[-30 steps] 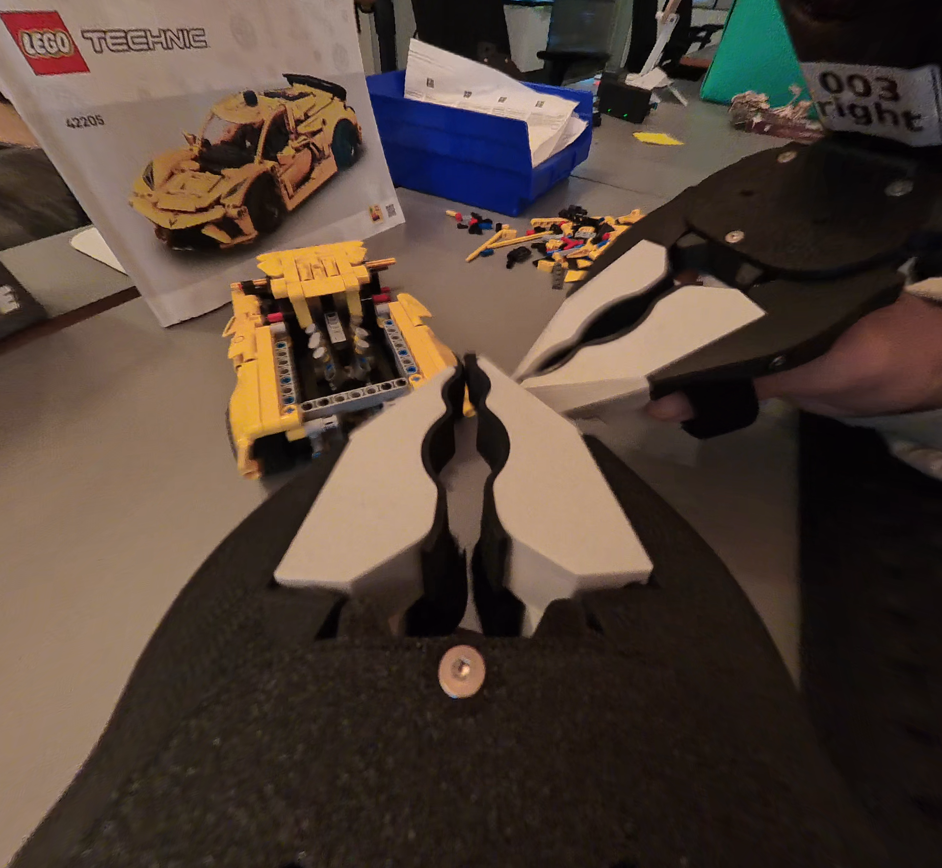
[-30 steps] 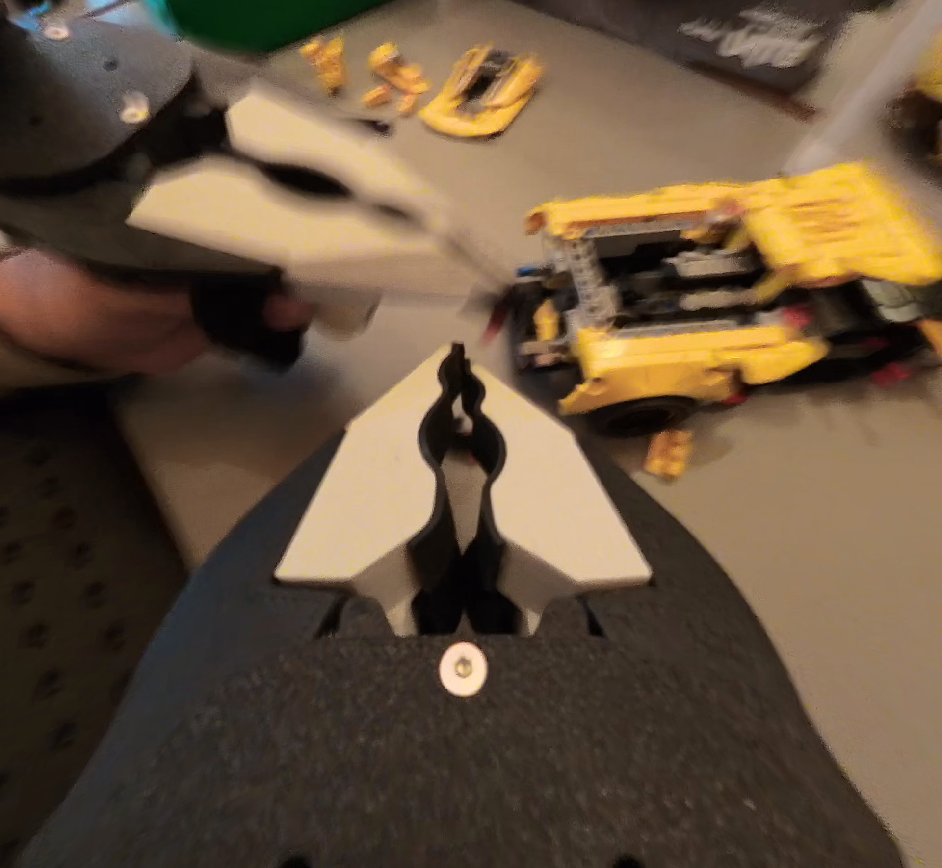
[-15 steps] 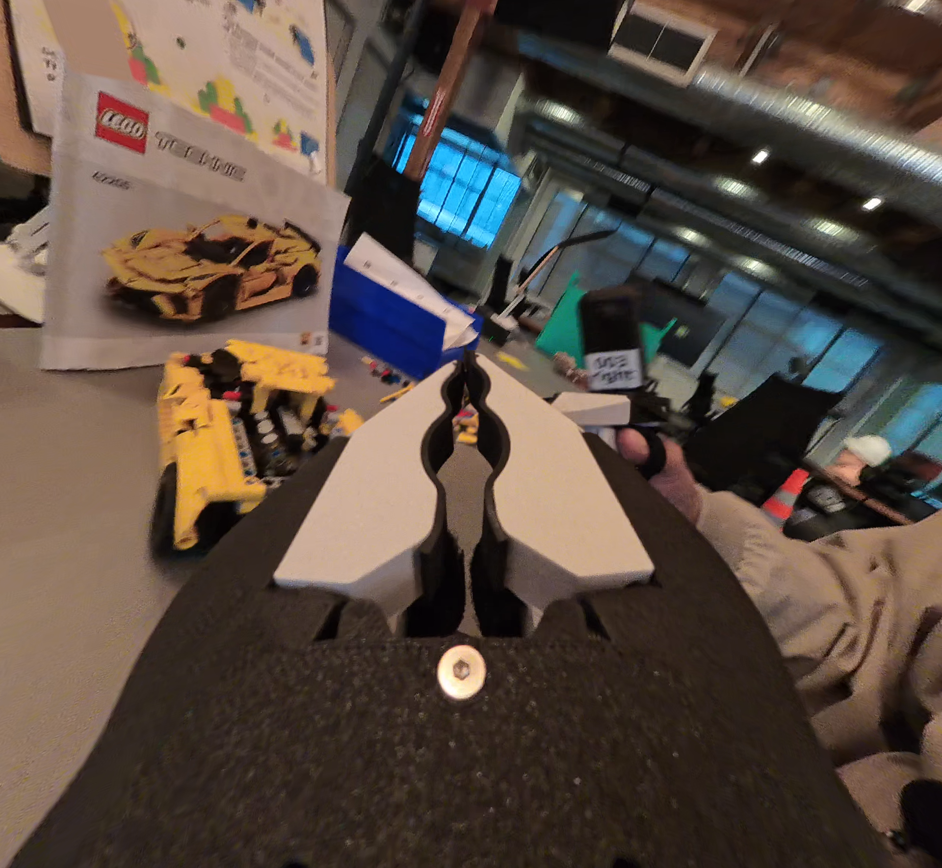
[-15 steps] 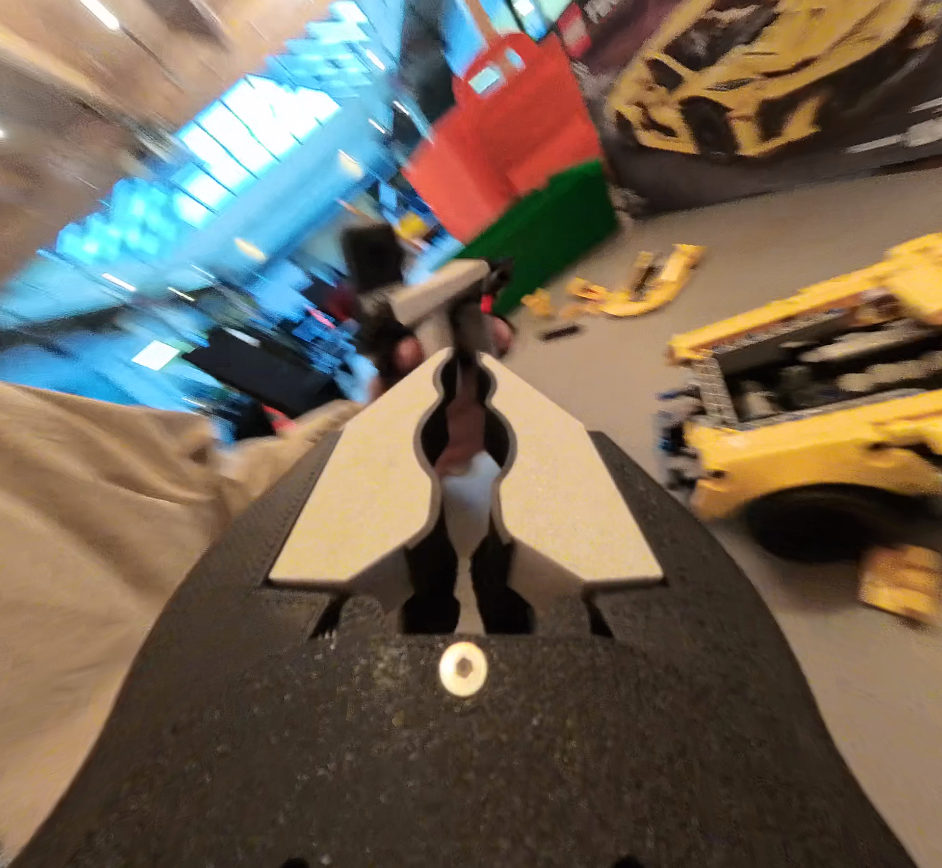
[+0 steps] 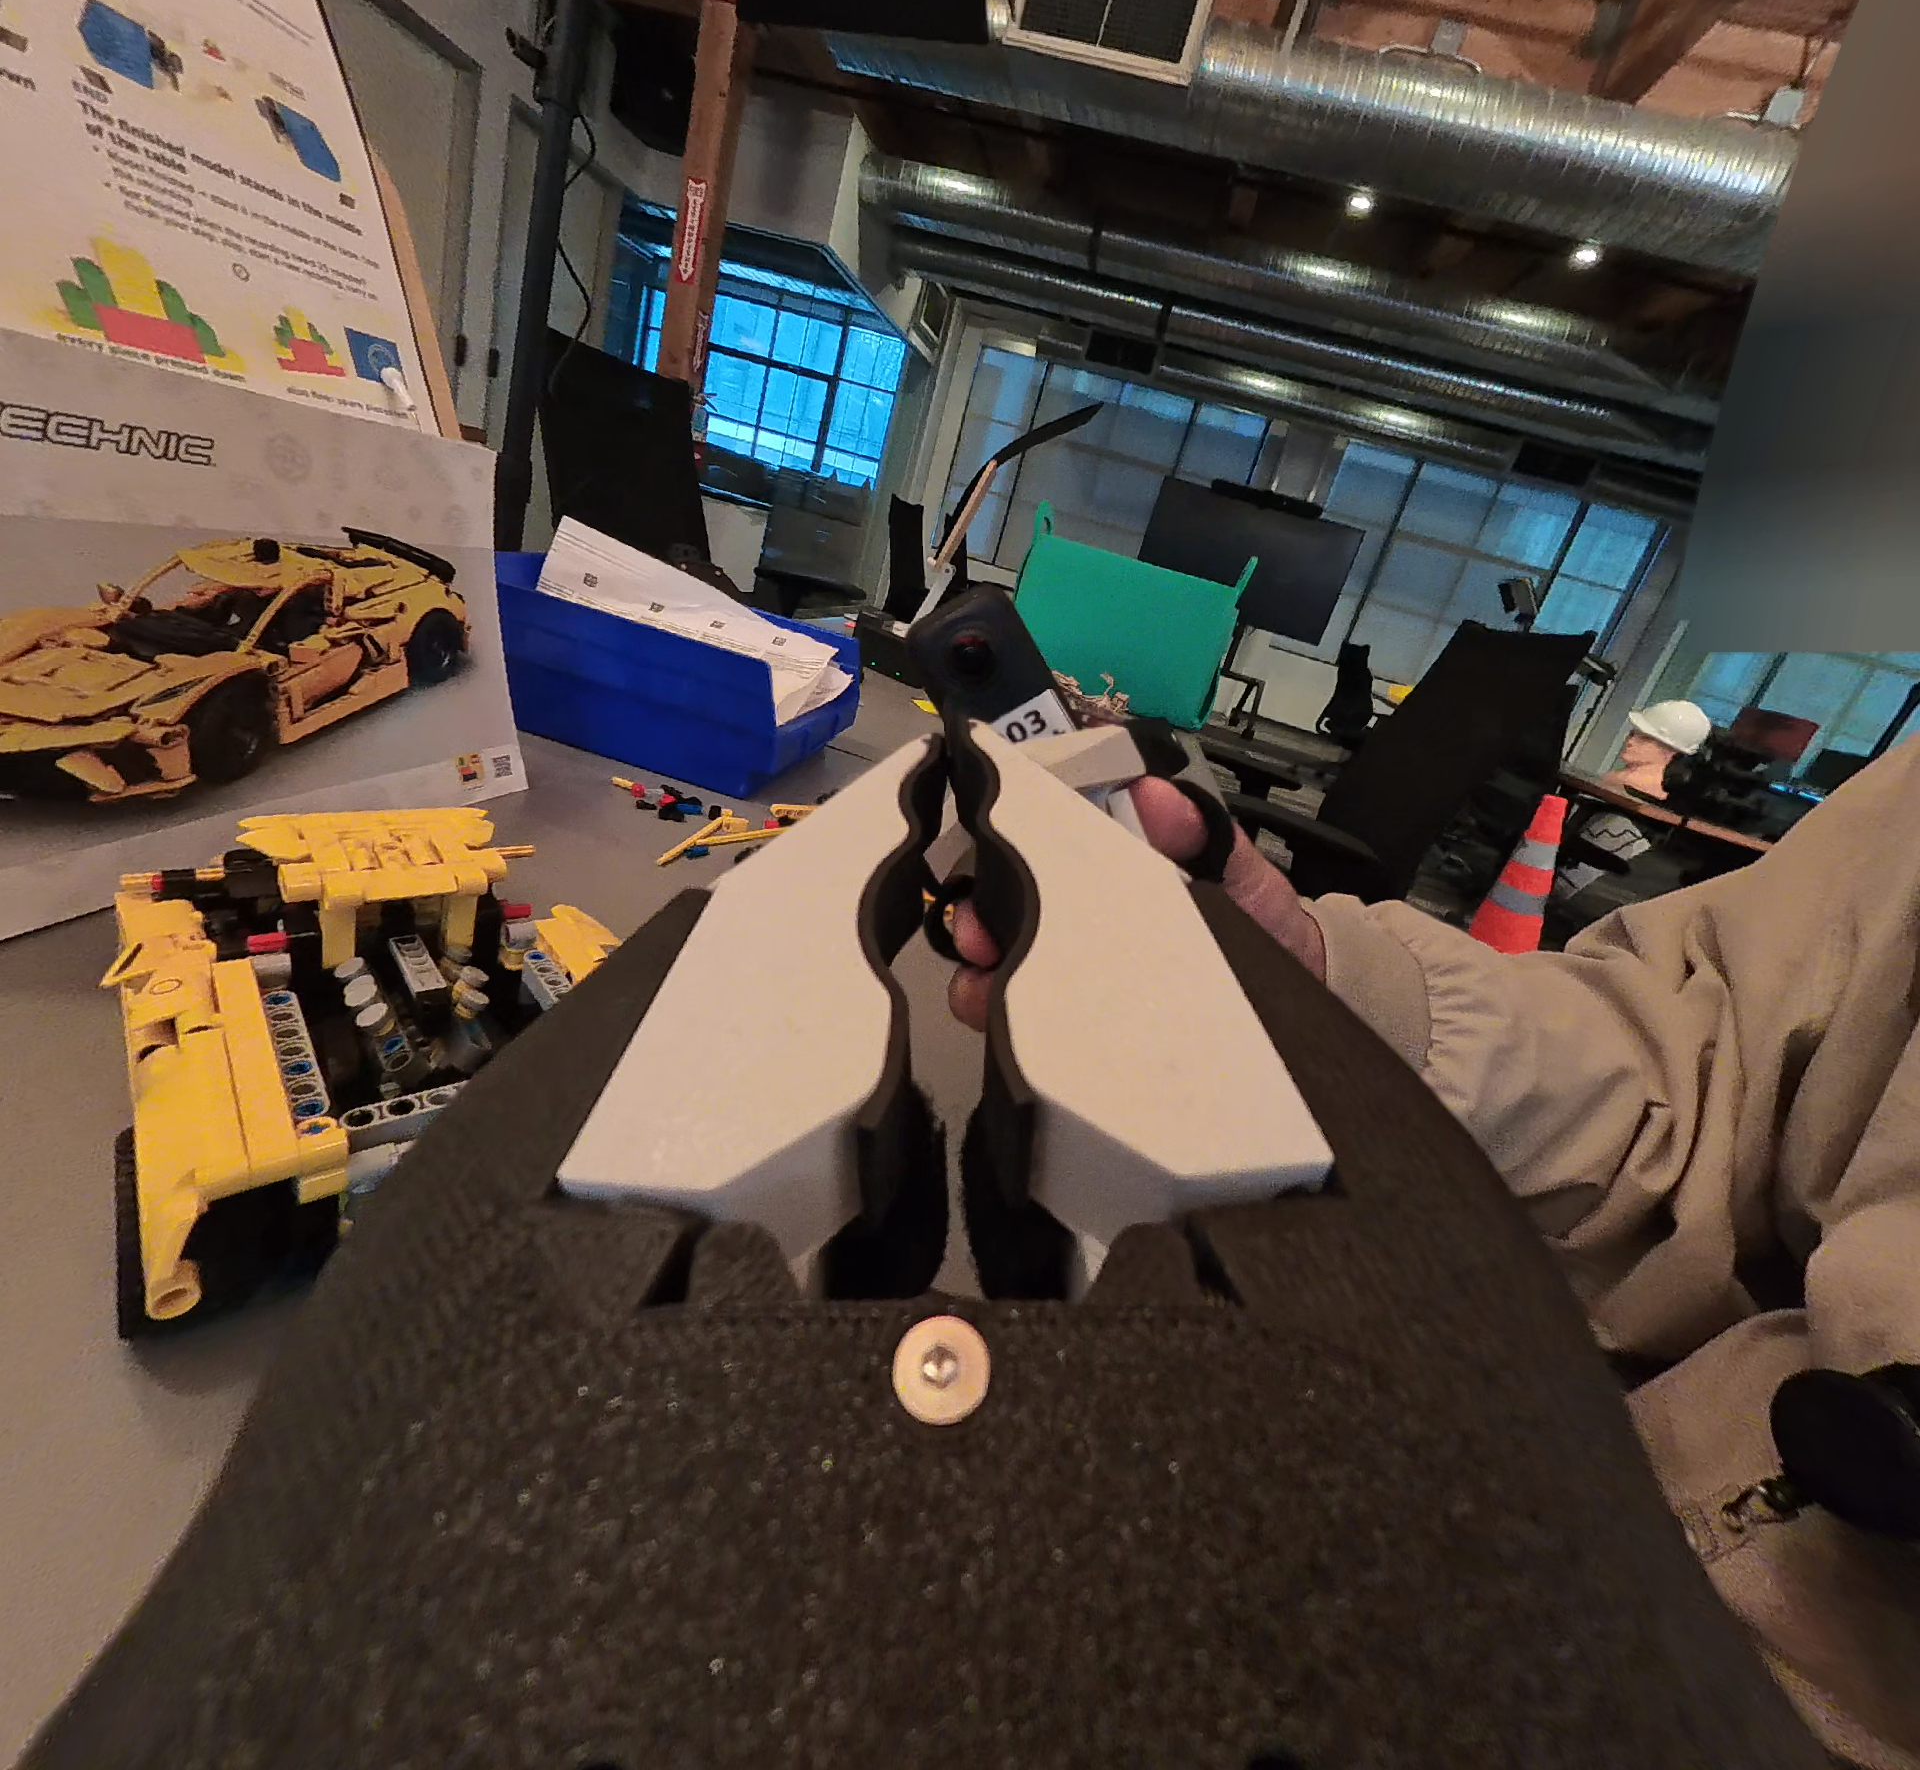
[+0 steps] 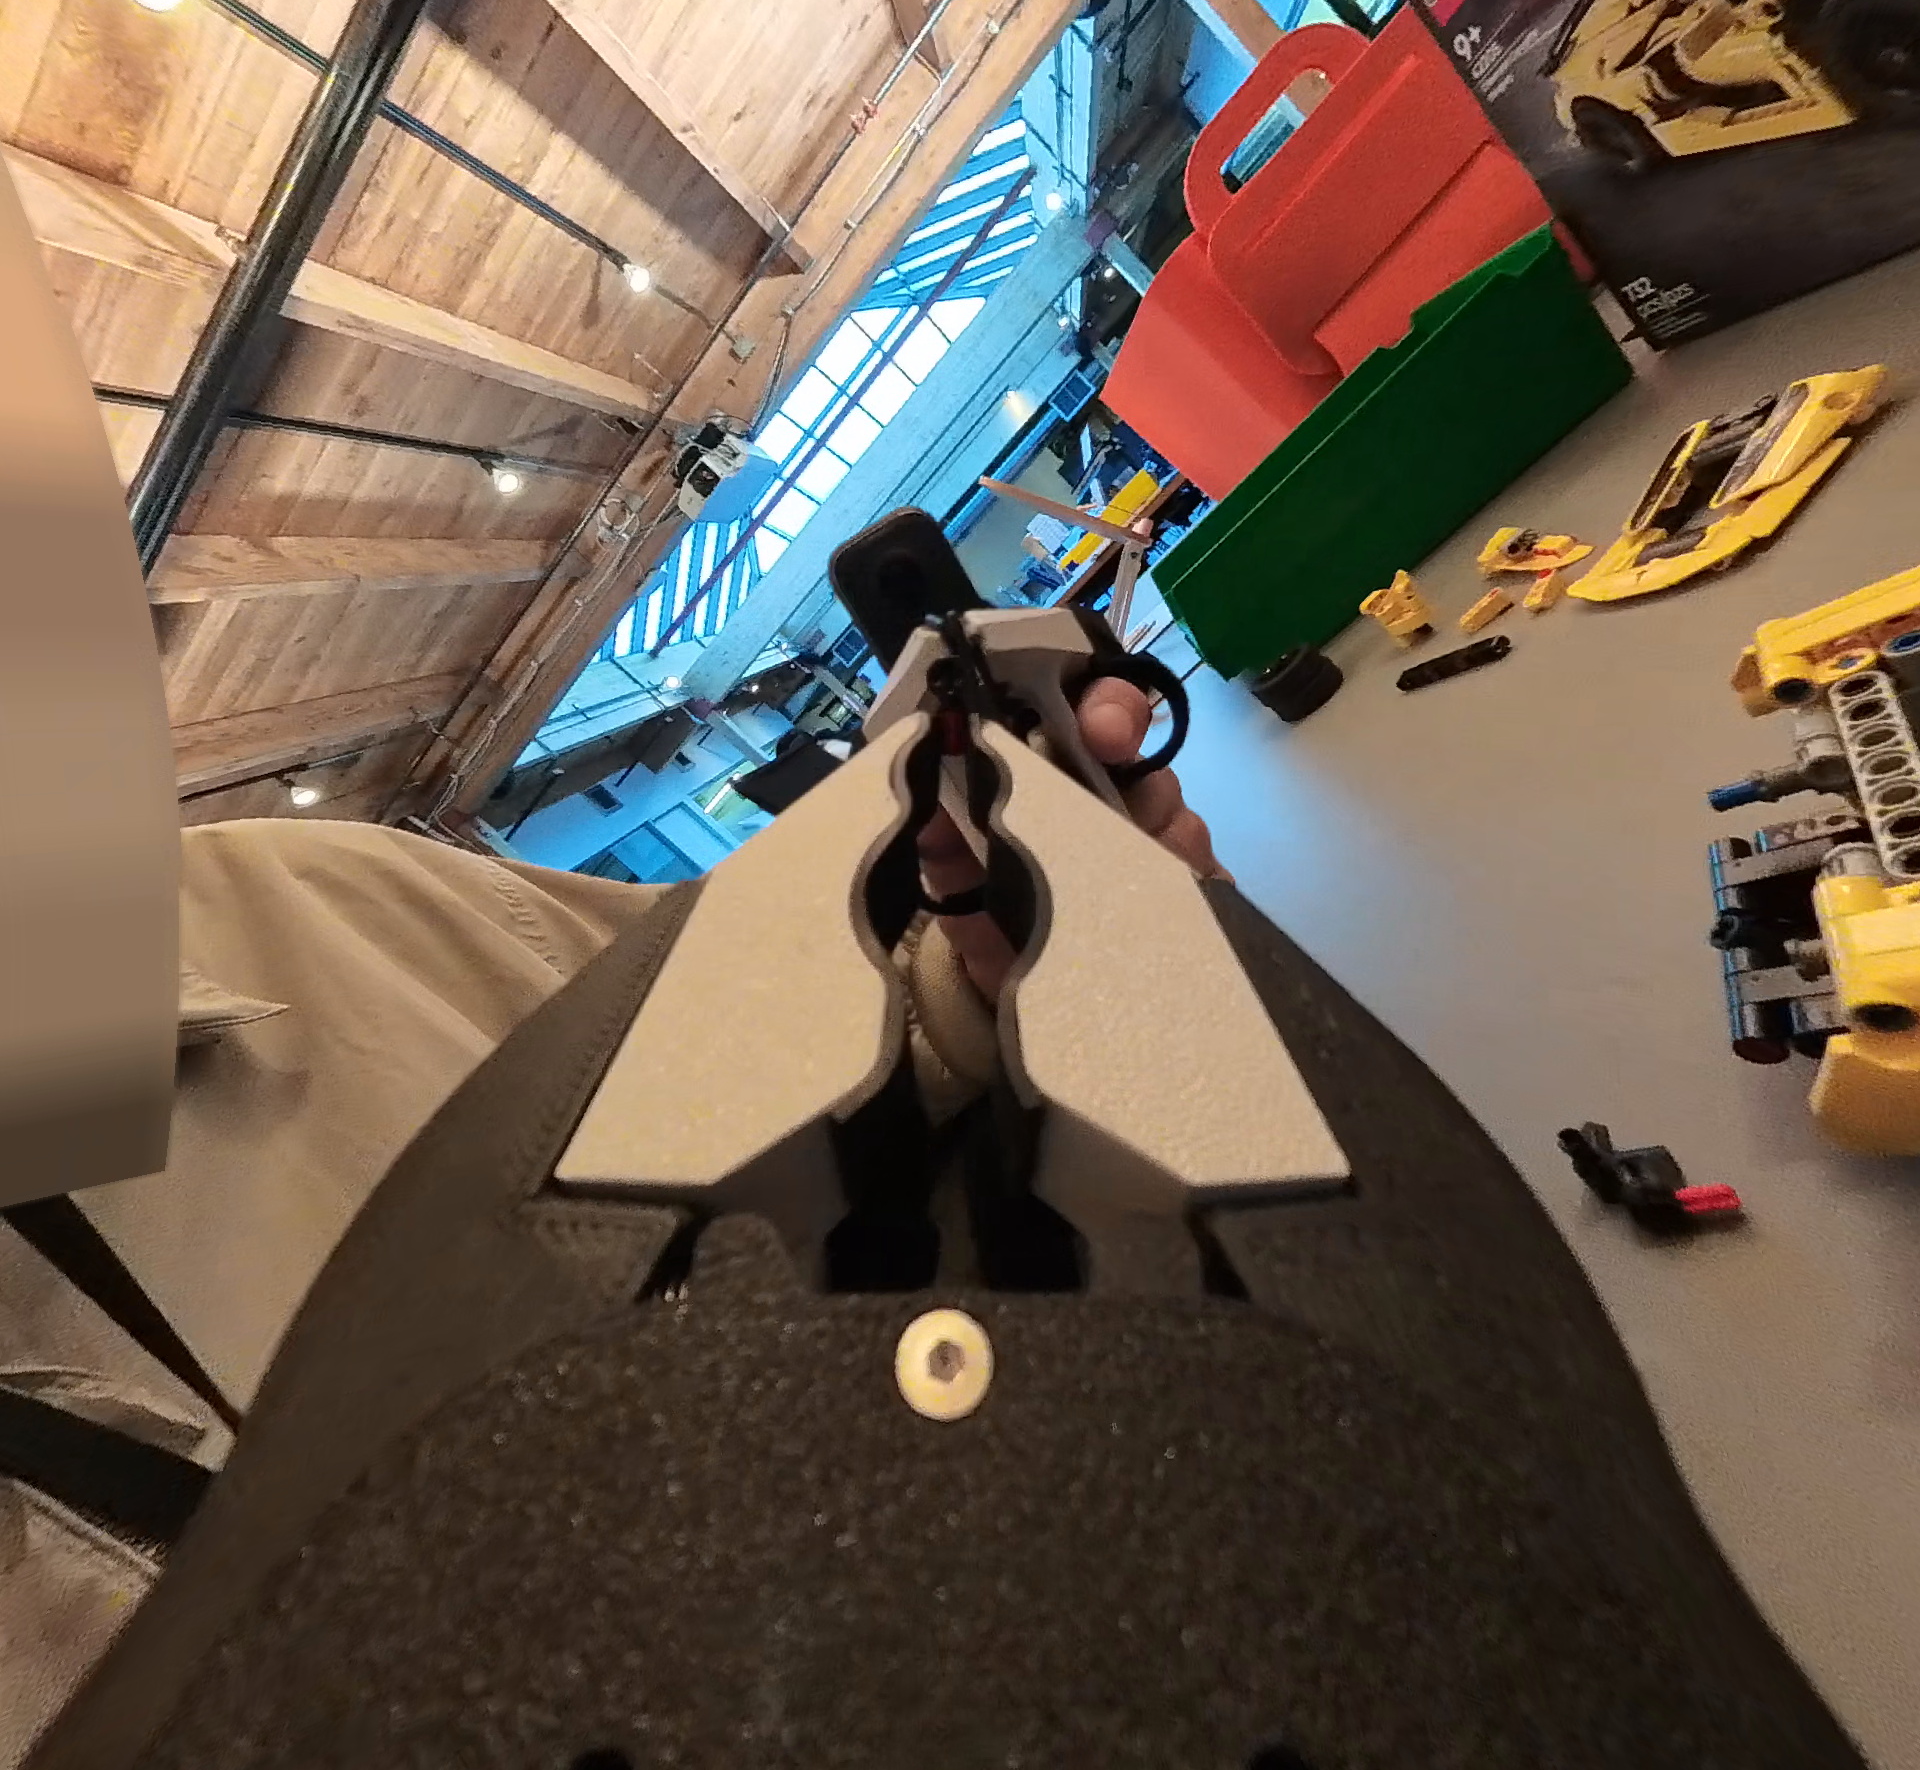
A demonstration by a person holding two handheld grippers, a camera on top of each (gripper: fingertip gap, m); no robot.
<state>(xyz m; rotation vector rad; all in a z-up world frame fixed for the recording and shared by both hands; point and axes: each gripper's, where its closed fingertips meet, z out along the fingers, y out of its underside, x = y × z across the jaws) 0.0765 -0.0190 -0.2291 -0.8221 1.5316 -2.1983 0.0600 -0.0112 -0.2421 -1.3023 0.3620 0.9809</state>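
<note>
My left gripper (image 5: pixel 951 749) is shut and raised above the grey table (image 5: pixel 62 1408); no piece shows between its pads. My right gripper (image 6: pixel 948 733) is shut on a small red and black pin piece (image 6: pixel 948 741). The two grippers point at each other, tips almost touching. The right one shows in the left wrist view (image 5: pixel 1081 749), the left one in the right wrist view (image 6: pixel 940 650), each held in a hand. A half-built yellow brick car (image 5: pixel 260 1045) stands on the table below and to the left; it also shows in the right wrist view (image 6: pixel 1860 941).
An instruction booklet (image 5: pixel 239 629) leans behind the car, and a blue bin (image 5: pixel 665 692) with papers stands beside it. Loose small parts (image 5: pixel 707 811) lie near the bin. A green box (image 6: pixel 1403 494), a yellow body panel (image 6: pixel 1745 484), a black wheel (image 6: pixel 1299 681) and a black-red piece (image 6: pixel 1642 1180) are on the table.
Both grippers have lifted from low beside the car and tilted upward. They now face each other tip to tip above the table.
</note>
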